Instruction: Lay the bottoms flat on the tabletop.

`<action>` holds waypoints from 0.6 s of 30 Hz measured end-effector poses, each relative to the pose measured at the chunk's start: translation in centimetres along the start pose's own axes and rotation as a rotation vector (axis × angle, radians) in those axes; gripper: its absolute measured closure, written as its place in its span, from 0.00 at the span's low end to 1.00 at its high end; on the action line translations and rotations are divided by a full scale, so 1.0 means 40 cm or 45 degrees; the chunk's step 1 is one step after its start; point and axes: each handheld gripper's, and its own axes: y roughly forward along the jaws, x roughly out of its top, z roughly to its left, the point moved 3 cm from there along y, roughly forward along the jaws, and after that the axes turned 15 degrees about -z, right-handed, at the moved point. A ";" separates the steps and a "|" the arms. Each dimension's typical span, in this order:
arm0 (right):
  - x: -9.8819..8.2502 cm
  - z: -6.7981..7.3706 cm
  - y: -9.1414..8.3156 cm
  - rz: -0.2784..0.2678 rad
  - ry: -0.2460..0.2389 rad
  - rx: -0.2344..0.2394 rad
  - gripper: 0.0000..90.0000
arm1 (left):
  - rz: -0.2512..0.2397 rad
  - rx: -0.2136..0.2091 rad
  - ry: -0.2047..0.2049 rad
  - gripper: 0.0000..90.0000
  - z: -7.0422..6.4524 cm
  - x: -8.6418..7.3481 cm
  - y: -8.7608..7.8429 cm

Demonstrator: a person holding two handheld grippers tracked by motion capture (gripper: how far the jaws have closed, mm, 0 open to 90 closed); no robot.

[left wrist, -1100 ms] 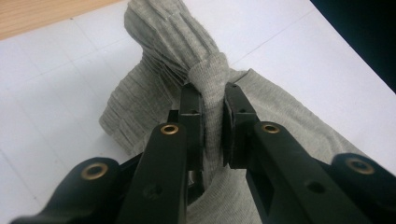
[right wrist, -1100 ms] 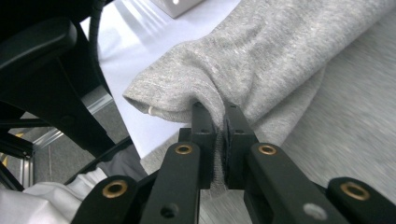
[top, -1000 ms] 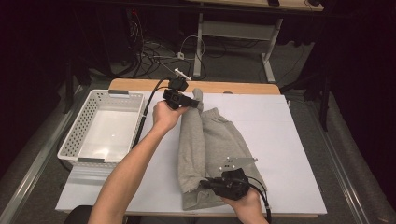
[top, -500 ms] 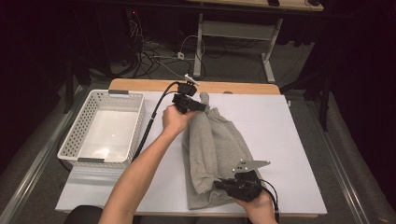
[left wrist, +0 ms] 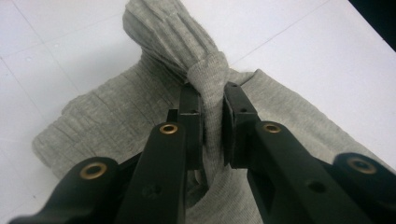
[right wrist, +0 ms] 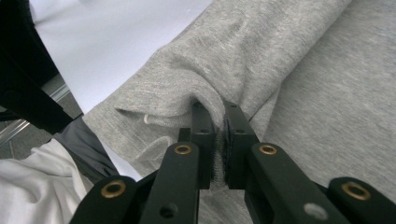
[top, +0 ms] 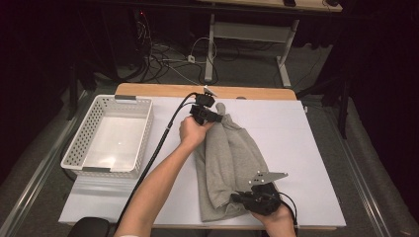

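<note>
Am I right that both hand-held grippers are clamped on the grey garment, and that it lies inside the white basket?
Not quite: the grey garment lies on the table's white sheet, beside the white basket, as the high view shows. Both hand-held grippers are clamped on it.

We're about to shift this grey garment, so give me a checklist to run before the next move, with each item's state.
1. Left gripper shut on a bunched fold at the far end of the garment: ok.
2. Right gripper shut on a fold at the near end: ok.
3. Garment lying on the table, inside its edges: ok.
4. Basket off to the left, apart from the garment: ok.
5. How many layers each grip holds: cannot tell.
6. Left cable running along the forearm, not over the garment: ok.
</note>
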 end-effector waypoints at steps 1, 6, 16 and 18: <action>-0.001 -0.001 0.000 -0.001 -0.002 -0.003 0.95 | -0.003 -0.002 -0.008 0.87 0.001 0.000 0.002; -0.005 -0.009 0.002 0.003 0.005 -0.015 0.95 | -0.004 -0.005 0.002 0.85 0.000 0.000 -0.001; -0.017 -0.013 0.011 0.023 0.000 -0.029 0.87 | -0.011 -0.020 0.091 0.54 -0.025 0.003 -0.051; -0.016 -0.016 0.009 0.020 -0.001 -0.037 0.81 | -0.028 -0.024 0.098 0.53 -0.028 0.000 -0.067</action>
